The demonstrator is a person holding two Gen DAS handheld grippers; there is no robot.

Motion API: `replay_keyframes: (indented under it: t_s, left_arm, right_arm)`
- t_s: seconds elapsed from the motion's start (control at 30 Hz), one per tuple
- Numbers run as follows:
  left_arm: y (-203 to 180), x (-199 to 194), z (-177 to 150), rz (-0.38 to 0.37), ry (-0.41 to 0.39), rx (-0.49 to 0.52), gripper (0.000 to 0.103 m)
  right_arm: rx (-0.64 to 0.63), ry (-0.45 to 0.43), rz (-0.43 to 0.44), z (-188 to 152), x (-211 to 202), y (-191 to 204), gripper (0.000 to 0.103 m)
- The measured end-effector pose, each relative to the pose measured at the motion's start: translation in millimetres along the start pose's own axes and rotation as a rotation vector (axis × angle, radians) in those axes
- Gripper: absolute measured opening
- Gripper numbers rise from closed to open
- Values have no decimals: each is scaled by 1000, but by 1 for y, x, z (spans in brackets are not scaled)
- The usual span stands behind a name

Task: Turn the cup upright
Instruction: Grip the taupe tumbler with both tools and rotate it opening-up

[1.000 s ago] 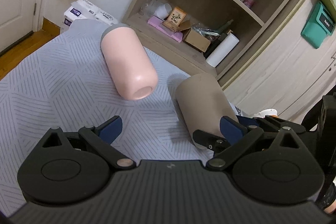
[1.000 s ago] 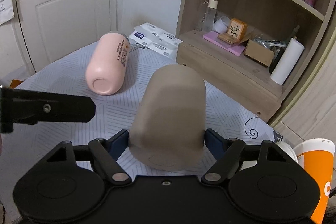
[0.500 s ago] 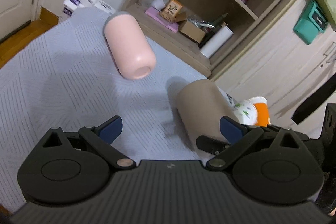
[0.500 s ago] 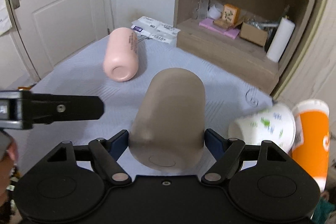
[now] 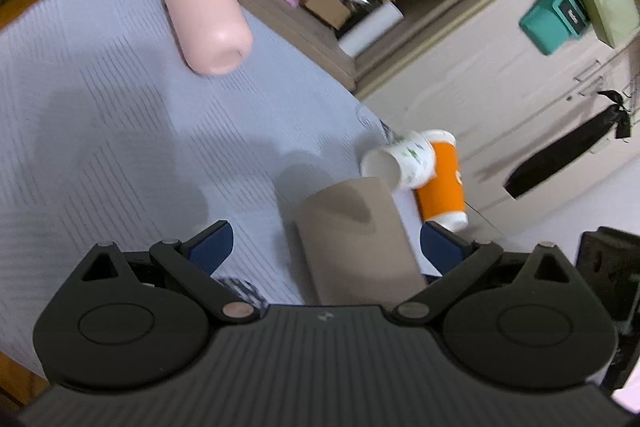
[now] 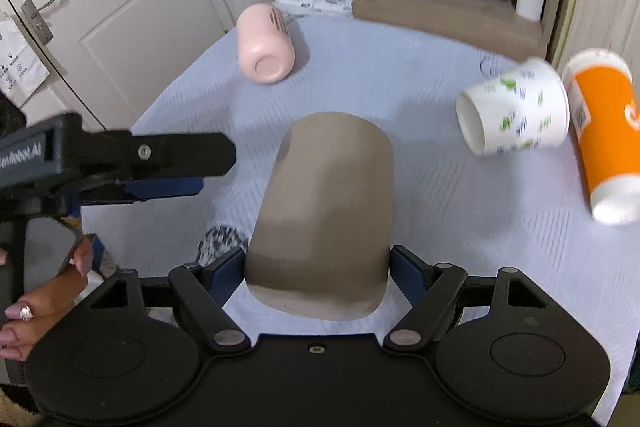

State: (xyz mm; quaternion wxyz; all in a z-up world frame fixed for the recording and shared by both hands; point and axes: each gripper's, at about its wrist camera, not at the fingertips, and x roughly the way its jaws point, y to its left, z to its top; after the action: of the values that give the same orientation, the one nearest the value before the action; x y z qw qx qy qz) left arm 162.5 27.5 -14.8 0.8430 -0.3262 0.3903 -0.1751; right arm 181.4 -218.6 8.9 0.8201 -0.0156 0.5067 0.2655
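A taupe cup (image 6: 324, 223) is held between the fingers of my right gripper (image 6: 318, 269), which is shut on it near its base. The cup is lifted off the grey cloth and tilted, its far end pointing away. In the left wrist view the same cup (image 5: 356, 239) stands between the fingers of my left gripper (image 5: 326, 241), which is open and not touching it. The left gripper also shows in the right wrist view (image 6: 160, 163), at the left of the cup.
A pink cup (image 6: 266, 45) lies on its side at the far end of the table (image 6: 400, 75). A white printed paper cup (image 6: 514, 107) and an orange cup (image 6: 604, 131) lie on their sides at the right. A wooden shelf unit (image 6: 440, 3) stands behind the table.
My right gripper has lifted and tipped the taupe cup while pulling back. The left gripper has swung right, so the cup now sits between its open fingers. The paper cups came into view.
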Motion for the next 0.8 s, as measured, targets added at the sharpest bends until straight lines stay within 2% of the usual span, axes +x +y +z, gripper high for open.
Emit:
replay_keyframes:
  t_s: [0.23,0.33,0.47,0.53,0.63,0.8]
  left_arm:
    - [-3,22,-2,-21,75,-3,101]
    - [-2,31,-3,-33,110,-13,101]
    - [-1,42,2,-79,164,-38,100]
    - [-2,51,8,-103,219,-49,100]
    - [-2,58,12,-88,261,-40,100]
    - [-2,68,11,-112,284,-41,86]
  right_arm:
    - [-64,1,56,-1,0,-4,86]
    - [-51,-12,74,4,-3,-11,88]
    - [-45,23,114,12,2,-17,88]
    - [-44,58,142,16,6,-19,88]
    - [-32,106,164,22,13,-23,88]
    - [-31,133,204,28,23,-29,89]
